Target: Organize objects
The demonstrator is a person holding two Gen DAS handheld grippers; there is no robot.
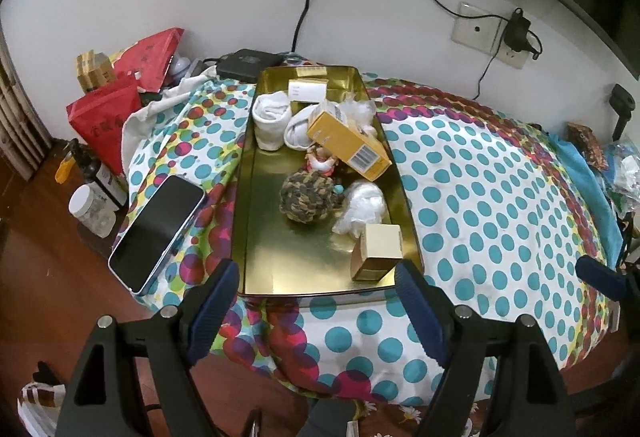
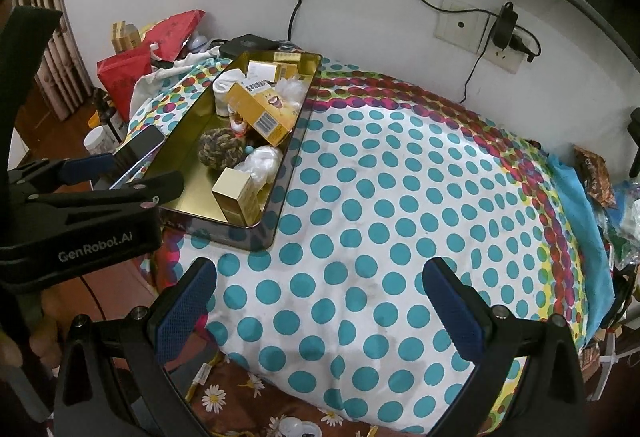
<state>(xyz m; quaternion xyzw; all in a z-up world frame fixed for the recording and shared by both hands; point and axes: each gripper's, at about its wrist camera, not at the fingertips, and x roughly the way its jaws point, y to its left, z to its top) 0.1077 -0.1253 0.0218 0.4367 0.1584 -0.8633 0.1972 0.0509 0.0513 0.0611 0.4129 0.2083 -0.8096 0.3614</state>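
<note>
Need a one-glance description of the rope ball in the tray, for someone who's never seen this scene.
Find the long gold metal tray lying on the polka-dot cloth. Near the tray's middle sits the round ball of braided rope, between the tilted yellow carton and the small gold box at the near end. It is the only mottled brown-and-olive woven thing there; its neighbours are white bundles and smooth boxes.

Phone (image 1: 158, 233): dark screen up, on the dotted cloth (image 1: 480, 177), left of the tin.
Red bags (image 1: 106, 121): against the wall, far left.
Jar (image 1: 90, 211): white lid, on the wooden floor (image 1: 48, 297).
Wall socket (image 1: 478, 27): black charger (image 1: 520, 29) plugged in.
Blue cloth (image 2: 580, 213): at the right edge.
</note>
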